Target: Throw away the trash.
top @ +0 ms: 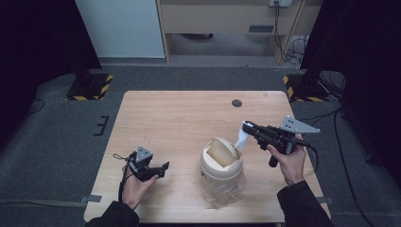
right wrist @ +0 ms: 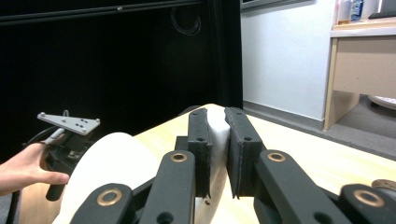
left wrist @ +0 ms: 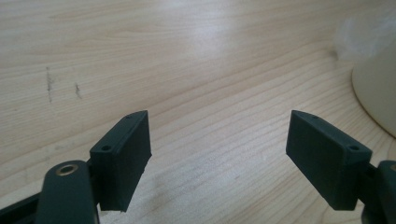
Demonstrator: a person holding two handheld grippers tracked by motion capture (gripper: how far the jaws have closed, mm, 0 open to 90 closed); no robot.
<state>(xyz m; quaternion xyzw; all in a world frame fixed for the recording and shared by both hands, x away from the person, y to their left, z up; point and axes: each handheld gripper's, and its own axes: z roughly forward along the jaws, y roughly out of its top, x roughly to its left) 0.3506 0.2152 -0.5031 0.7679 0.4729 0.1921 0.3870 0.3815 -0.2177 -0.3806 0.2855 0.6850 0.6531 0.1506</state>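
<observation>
Tissue (top: 241, 138) aslant, toward bin (top: 221, 166).

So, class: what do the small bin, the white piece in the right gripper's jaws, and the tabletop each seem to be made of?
Bin: probably plastic; smooth, cream, matte, with a tan swing lid and a clear bag-like film around its base.
White piece: looks like tissue or thin paper; soft, limp, pinched by the right gripper.
Table: pale wood or wood-look laminate; visible grain lines.

Overhead faces table (top: 179, 118); tool cameras sit close.
</observation>
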